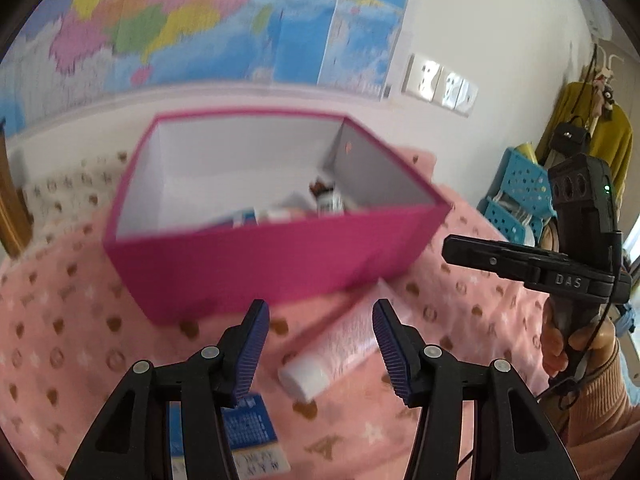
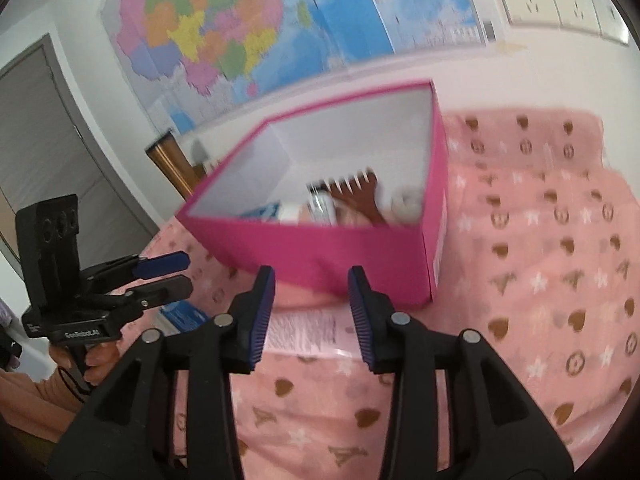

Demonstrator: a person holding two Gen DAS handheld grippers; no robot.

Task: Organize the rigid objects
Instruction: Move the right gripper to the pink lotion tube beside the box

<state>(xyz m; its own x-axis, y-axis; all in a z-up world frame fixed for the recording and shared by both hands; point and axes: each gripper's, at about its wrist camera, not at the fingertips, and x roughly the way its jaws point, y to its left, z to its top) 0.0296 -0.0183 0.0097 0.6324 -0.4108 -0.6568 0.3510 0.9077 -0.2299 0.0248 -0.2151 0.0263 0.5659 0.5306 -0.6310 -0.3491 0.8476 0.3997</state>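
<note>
2 open claws, left claw (image 1: 320, 344), right claw (image 2: 311, 312), "DAS", "GenRobot.AI", magenta box (image 1: 280, 268)

We are in a home bedroom: a pink blanket (image 2: 540, 280) covers the bed, a map (image 2: 248, 28) hangs on the wall, clothes (image 1: 604, 136) hang nearby.

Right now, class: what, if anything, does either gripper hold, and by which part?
Nothing. The left gripper and right gripper are open; the pink tube lies untouched on the blanket.
</note>
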